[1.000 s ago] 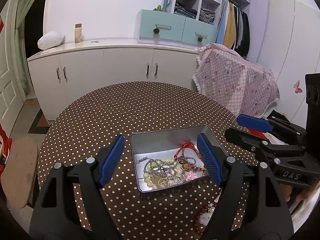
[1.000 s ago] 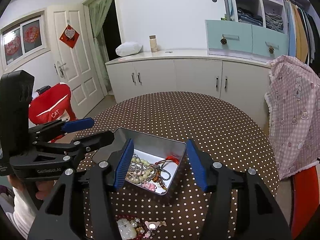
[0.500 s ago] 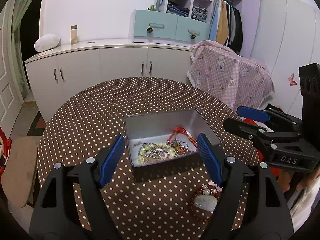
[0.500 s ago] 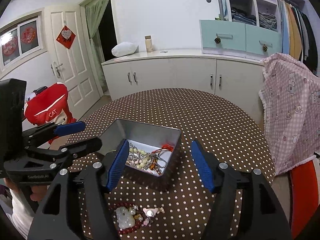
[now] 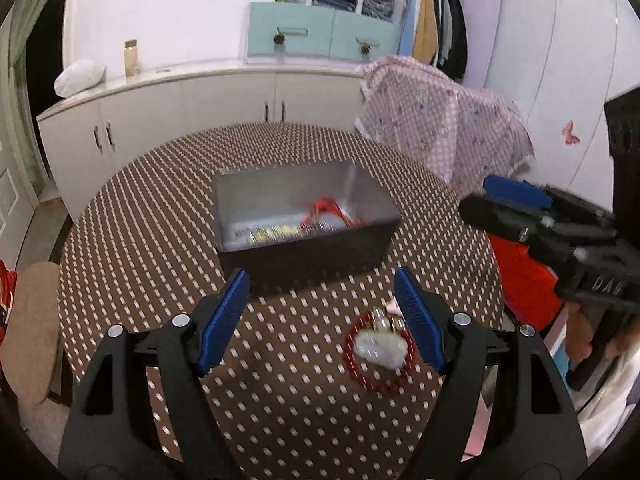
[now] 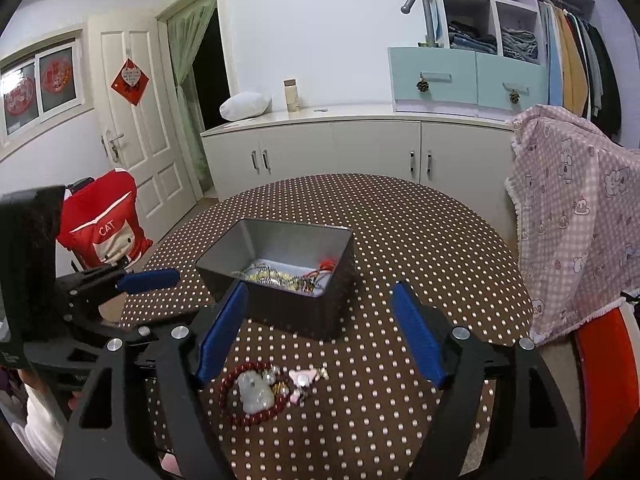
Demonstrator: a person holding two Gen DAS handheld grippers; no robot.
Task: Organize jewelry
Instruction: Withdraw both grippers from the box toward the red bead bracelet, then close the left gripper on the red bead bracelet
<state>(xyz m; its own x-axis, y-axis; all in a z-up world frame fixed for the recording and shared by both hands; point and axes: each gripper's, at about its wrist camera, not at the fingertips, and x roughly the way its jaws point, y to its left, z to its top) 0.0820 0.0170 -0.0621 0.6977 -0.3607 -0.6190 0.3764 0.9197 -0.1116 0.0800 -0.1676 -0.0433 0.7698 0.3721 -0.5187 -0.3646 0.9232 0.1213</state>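
A grey metal tin stands on the round brown polka-dot table, holding several tangled bead strings and a red cord. In front of the tin lies a red bead bracelet with a pale stone, next to a small pink charm. My left gripper is open and empty, its right finger beside the bracelet. My right gripper hangs above the table near the tin's front; its jaws are opening with nothing between them.
White cabinets line the far wall, with teal drawers and hanging clothes above. A pink checked cloth drapes something right of the table. A red bag sits at the left by a white door.
Both grippers drew back from the tin towards the table's near edge, bringing the red bracelet into view below them. The right gripper's fingers spread wider.
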